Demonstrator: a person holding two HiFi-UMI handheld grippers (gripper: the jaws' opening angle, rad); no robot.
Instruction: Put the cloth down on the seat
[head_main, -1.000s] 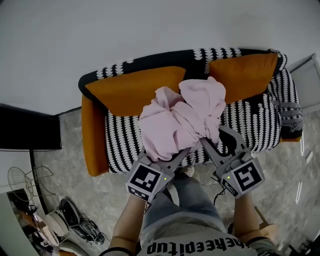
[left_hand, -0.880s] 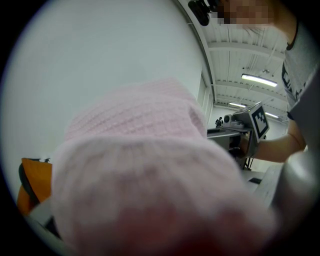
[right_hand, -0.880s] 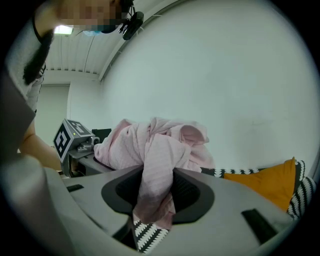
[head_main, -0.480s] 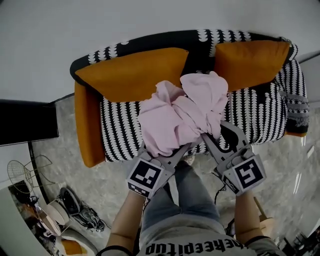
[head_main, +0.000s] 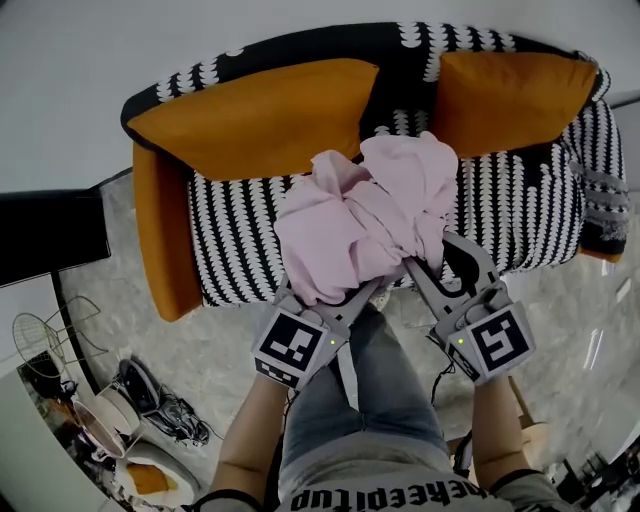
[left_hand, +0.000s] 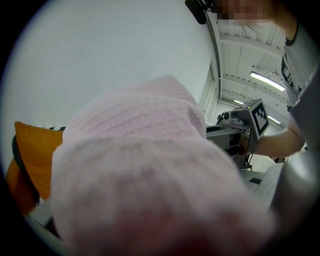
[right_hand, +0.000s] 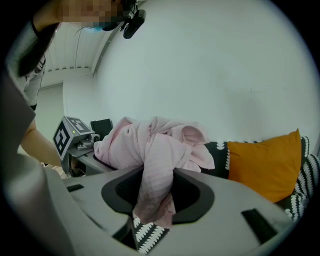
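Observation:
A bunched pink cloth (head_main: 365, 225) hangs in the air over the front of the black-and-white patterned seat (head_main: 250, 240) of a sofa. My left gripper (head_main: 345, 300) is shut on its lower left part, and my right gripper (head_main: 415, 268) is shut on its lower right part. In the left gripper view the pink cloth (left_hand: 145, 175) fills most of the picture and hides the jaws. In the right gripper view a fold of the cloth (right_hand: 155, 180) runs down between the grey jaws, with the rest piled above them.
The sofa has an orange cushion (head_main: 255, 115) at the back left, another orange cushion (head_main: 515, 85) at the back right, and an orange arm (head_main: 160, 240) at the left. A dark cabinet (head_main: 45, 240) and cluttered things (head_main: 130, 410) stand on the marble floor to the left.
Both grippers with the cloth have moved a little further over the seat; the sofa has shifted up and closer in the head view. The grip on the cloth is unchanged.

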